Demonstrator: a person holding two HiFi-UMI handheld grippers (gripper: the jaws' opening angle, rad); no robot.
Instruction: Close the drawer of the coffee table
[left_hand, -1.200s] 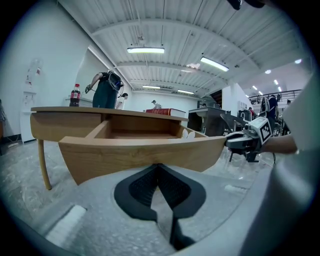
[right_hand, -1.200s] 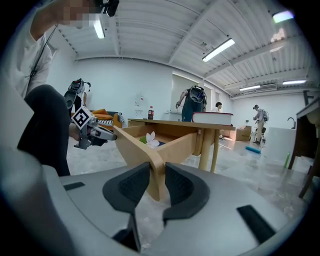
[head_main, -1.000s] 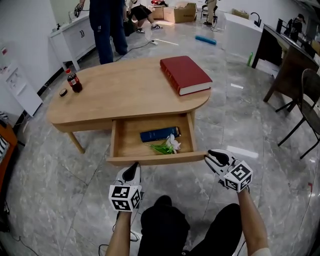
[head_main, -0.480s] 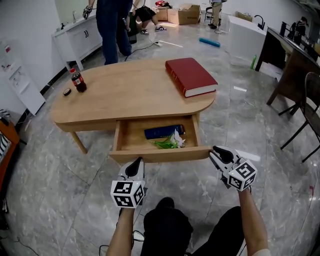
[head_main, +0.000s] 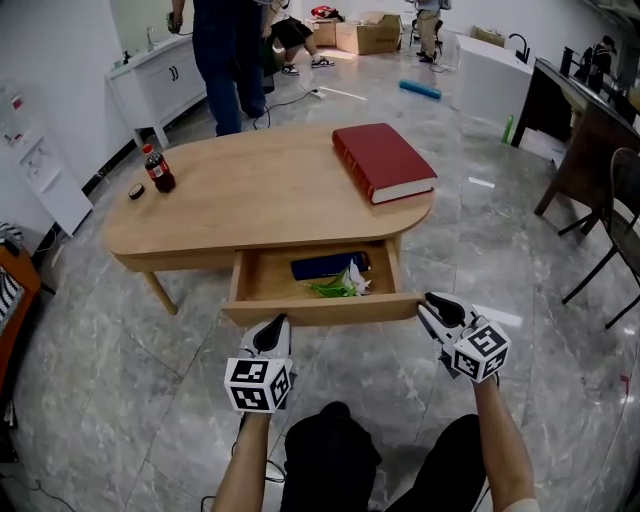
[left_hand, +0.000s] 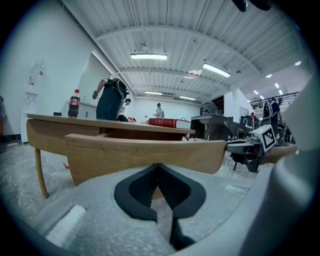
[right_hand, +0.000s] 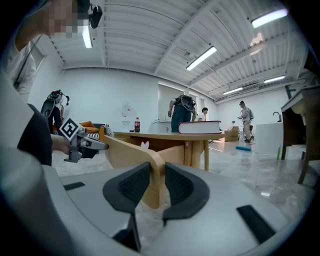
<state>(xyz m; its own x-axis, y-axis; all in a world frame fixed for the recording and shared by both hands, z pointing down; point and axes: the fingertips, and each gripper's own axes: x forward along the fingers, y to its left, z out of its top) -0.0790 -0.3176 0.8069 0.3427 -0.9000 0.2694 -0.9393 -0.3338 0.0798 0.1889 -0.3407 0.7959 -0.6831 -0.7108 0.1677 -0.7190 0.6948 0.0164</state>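
The wooden coffee table (head_main: 250, 190) has its drawer (head_main: 320, 310) partly pulled out; inside lie a dark blue book (head_main: 325, 266) and a white flower with green stem (head_main: 342, 285). My left gripper (head_main: 272, 322) is shut, and its tips (left_hand: 158, 166) rest against the drawer front (left_hand: 145, 152) left of the middle. My right gripper (head_main: 425, 305) sits at the drawer front's right end. In the right gripper view, the rounded wooden corner (right_hand: 150, 167) fills the gap between the two pads of my right gripper (right_hand: 157, 172).
A red book (head_main: 383, 160), a cola bottle (head_main: 157, 168) and a small cap (head_main: 135, 191) lie on the tabletop. A person in jeans (head_main: 225, 60) stands behind the table. Dark chairs (head_main: 610, 230) stand at right, a white cabinet (head_main: 160, 80) at back left.
The drawer has slid further into the table, showing less of its inside. Both grippers have moved forward with its front.
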